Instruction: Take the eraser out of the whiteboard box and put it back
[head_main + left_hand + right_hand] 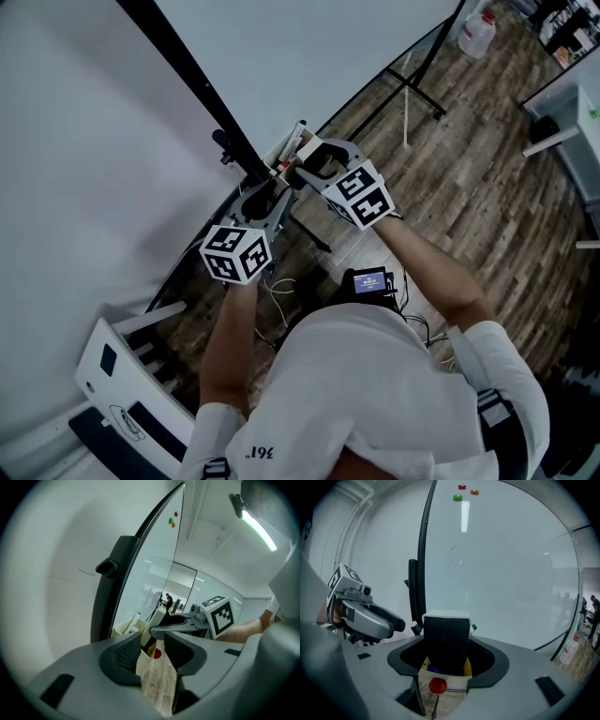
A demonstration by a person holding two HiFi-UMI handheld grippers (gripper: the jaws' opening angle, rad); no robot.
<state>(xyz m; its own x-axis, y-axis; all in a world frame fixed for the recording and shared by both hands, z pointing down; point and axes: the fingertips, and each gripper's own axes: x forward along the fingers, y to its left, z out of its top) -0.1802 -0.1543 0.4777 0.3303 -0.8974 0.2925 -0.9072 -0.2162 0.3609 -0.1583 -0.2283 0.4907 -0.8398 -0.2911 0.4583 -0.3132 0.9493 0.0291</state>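
The eraser (445, 641), a white block with a black felt face, stands upright between the jaws of my right gripper (446, 658), which is shut on it. It hangs just over the cream whiteboard box (440, 679), which holds yellow and blue items and a red-knobbed stick (438, 685). From the head view, the eraser (302, 150) and right gripper (309, 161) sit at the box (281, 169) on the whiteboard's lower frame. My left gripper (152, 656) is open, with the box's near wall (140, 660) beside its left pad. The left gripper (262, 202) is just left of the right one.
The whiteboard (309, 56) and its black frame (187, 70) rise right behind the box. Coloured magnets (457, 498) stick high on the board. On the wood floor are stand legs (412, 89), a plastic bottle (476, 33) and a small screen device (368, 279). A white stand (122, 366) is at lower left.
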